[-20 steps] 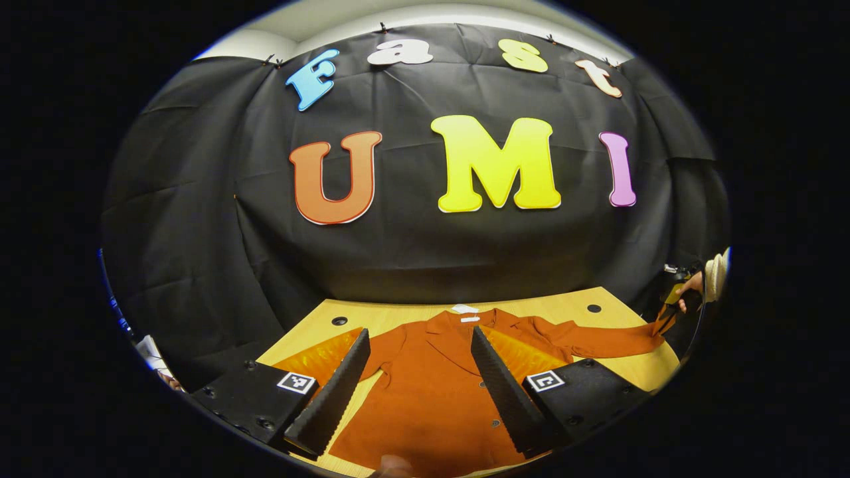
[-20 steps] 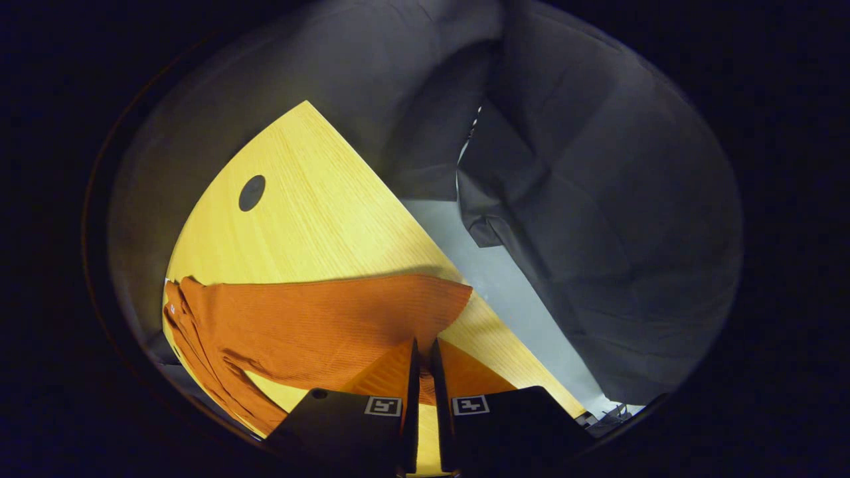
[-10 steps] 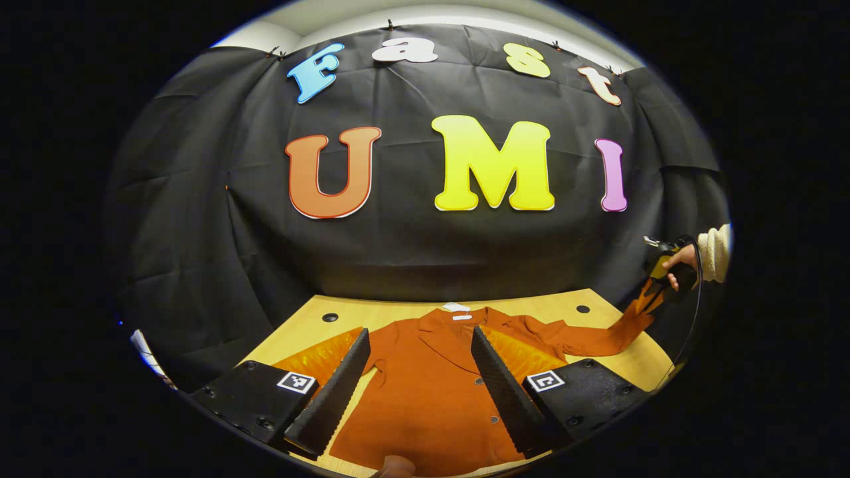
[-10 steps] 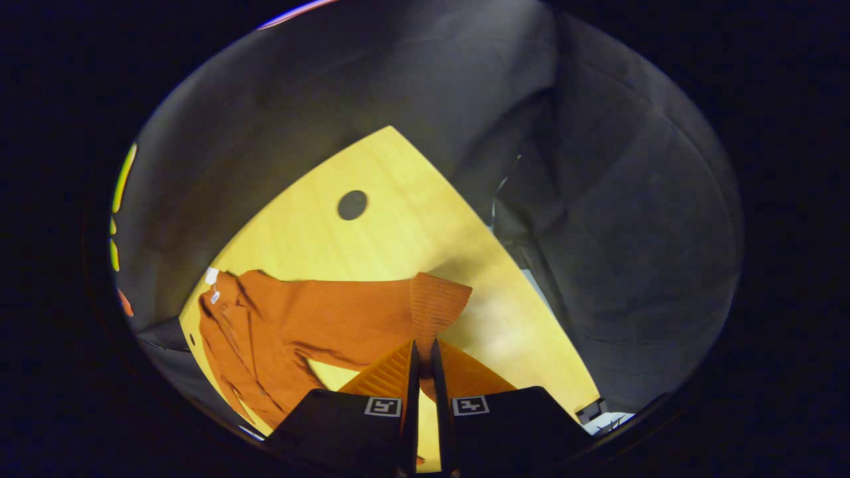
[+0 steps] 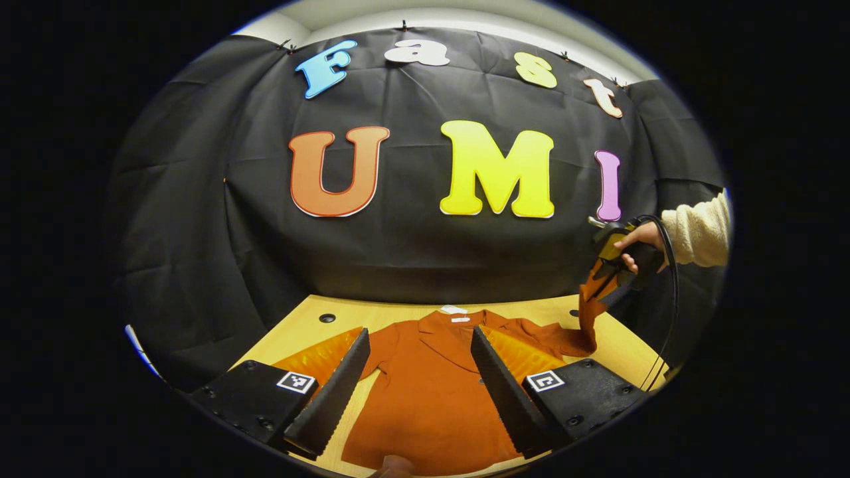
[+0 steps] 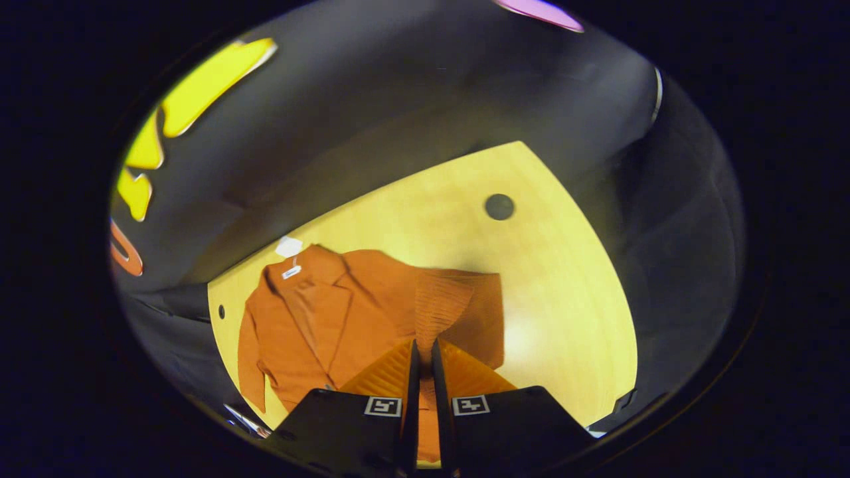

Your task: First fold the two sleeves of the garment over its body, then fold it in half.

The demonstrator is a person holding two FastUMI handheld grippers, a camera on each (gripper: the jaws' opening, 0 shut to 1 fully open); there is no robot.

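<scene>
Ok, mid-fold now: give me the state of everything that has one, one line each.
Garment: spread flat on the table, front up, not folded in half.
Right sleeve: lifted off the table, hanging from its cuff.
Left sleeve: lying by the body.
Right hand-held gripper: shut on the right sleeve's cuff.
Left hand-held gripper: open, above the garment, holding nothing.
</scene>
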